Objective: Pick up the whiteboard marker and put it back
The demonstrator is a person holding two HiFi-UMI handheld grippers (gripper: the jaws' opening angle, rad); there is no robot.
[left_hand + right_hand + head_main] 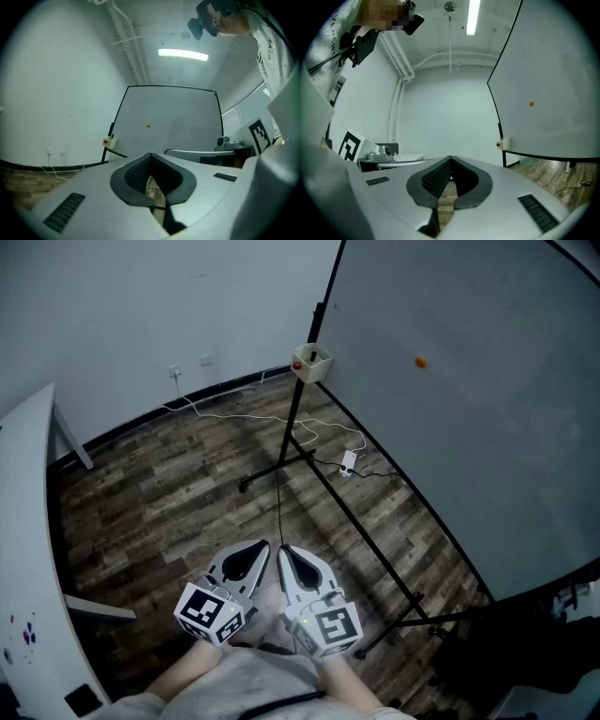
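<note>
The pick-up looks not yet begun: the left gripper (246,562) and right gripper (302,568) hang near the body with jaws together on nothing, well apart from the box (313,364) on the board (450,409) edge, where a red tip (298,365) may be the marker, so the next move likely calls for reaching there and parting one pair of jaws.

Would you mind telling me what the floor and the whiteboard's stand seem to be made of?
The floor looks like wood-effect laminate or vinyl with a matte finish: grey-brown grain in staggered planks. The stand seems to be black-painted metal tubing: thin, straight, dark bars.
</note>
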